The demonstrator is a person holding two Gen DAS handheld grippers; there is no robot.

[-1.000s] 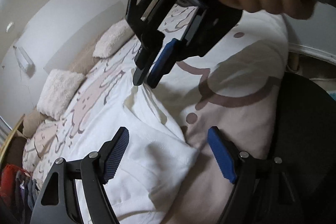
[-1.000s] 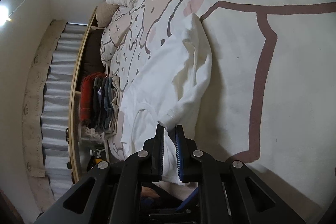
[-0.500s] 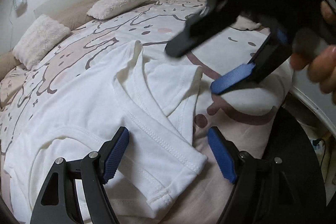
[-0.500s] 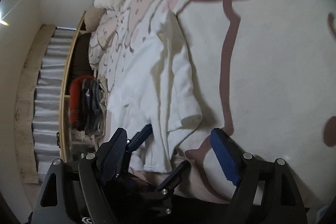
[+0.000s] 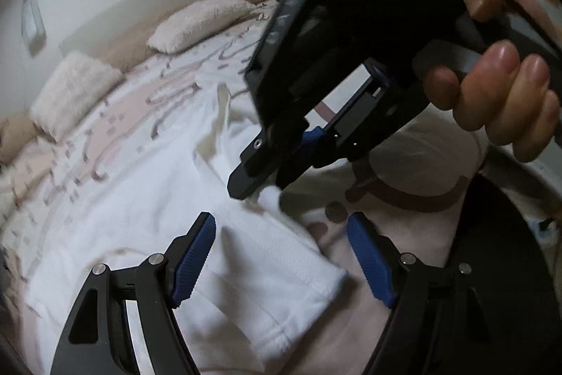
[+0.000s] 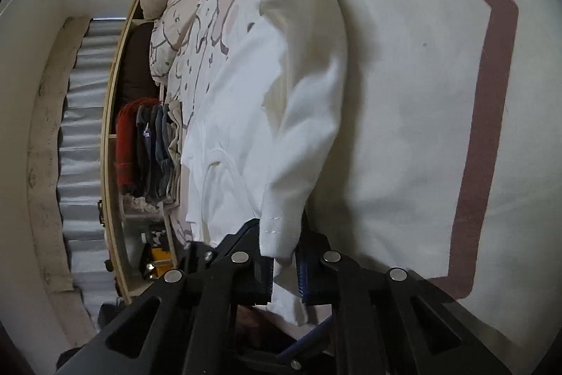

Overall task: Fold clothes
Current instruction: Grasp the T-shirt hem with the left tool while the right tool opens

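1. Left wrist view: the left gripper (image 5: pixel 281 255) was spread wide, gripping nothing, above the white shirt (image 5: pixel 147 199) lying flat on the bed (image 5: pixel 421 227).
2. Same view: the right gripper (image 5: pixel 260 185) pinched the shirt's sleeve (image 5: pixel 272 197).
3. Right wrist view: the right gripper (image 6: pixel 284 273) was clamped on the sleeve hem (image 6: pixel 279 234); folded clothes (image 6: pixel 147 150) were stacked beyond the shirt.

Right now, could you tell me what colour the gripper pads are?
Blue pads, clearest in the left wrist view.
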